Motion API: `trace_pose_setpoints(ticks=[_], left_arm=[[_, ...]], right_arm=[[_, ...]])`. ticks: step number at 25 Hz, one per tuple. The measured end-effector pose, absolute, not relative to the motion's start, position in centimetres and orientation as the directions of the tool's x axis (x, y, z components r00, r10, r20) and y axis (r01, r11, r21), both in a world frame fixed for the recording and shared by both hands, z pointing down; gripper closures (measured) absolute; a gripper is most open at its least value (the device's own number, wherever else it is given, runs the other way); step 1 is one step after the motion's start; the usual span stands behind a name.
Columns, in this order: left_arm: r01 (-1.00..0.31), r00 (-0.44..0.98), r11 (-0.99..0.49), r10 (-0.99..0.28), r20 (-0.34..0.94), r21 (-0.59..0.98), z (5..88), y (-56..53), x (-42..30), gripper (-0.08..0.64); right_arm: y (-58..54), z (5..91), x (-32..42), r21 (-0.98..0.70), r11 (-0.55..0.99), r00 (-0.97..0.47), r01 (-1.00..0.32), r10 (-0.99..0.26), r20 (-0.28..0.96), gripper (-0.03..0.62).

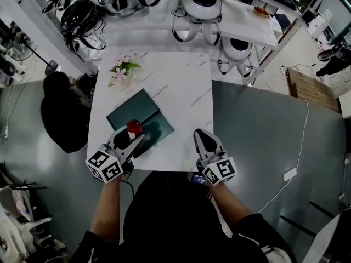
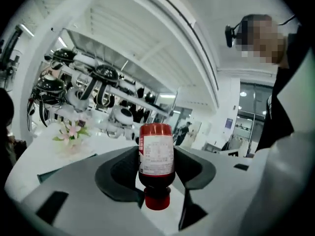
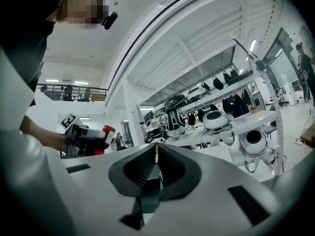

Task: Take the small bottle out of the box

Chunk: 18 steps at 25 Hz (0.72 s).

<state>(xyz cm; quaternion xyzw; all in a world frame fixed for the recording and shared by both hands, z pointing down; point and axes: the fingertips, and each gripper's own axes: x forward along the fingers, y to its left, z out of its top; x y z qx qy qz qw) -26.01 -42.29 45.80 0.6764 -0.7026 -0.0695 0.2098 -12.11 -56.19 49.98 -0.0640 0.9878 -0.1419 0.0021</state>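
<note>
The small bottle [image 1: 134, 128] has a red cap, dark contents and a white label. It sits between the jaws of my left gripper [image 1: 133, 137], held over the near edge of the open dark green box [image 1: 137, 111]. In the left gripper view both pads touch the sides of the bottle [image 2: 156, 154], whose cap points toward the camera. My right gripper [image 1: 207, 141] rests near the table's front edge, shut with nothing in it; its jaw tips meet in the right gripper view [image 3: 156, 154]. That view also shows the left gripper [image 3: 81, 137] with the bottle [image 3: 107, 130].
The white marble table [image 1: 181, 92] carries a bunch of pink flowers [image 1: 123, 69] at its far left. Behind the table stand shelves with white robot parts [image 1: 203, 4]. Grey floor lies to both sides, with a cable [image 1: 296, 147] on the right.
</note>
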Motion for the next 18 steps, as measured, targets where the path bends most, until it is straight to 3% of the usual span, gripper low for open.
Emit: trace_pose_setpoints(ticks=[4, 9, 14, 18], left_arm=[[-0.932, -0.098, 0.09, -0.995, -0.003, 0.352, 41.7, -38.8, -24.7, 0.331], [-0.906, -0.186, 0.103, -0.968, -0.167, 0.411, 39.0, -34.6, -24.5, 0.331], [-0.899, -0.193, 0.084, -0.957, -0.215, 0.43, 38.8, -30.9, -24.5, 0.331], [-0.893, -0.17, 0.054, -0.96, -0.224, 0.447, 39.4, -27.0, -23.7, 0.33]], right_arm=[[-54.5, 49.7, -11.9, -0.285, 0.954, -0.996, -0.089, -0.088, 0.017, 0.552], [-50.6, 49.7, -11.7, -0.294, 0.954, -0.999, -0.052, -0.049, 0.018, 0.552], [-45.7, 48.7, -11.2, -0.259, 0.966, -1.0, -0.019, -0.014, 0.02, 0.552], [-41.9, 48.8, -10.0, -0.243, 0.968, -0.998, -0.065, -0.059, 0.032, 0.552]])
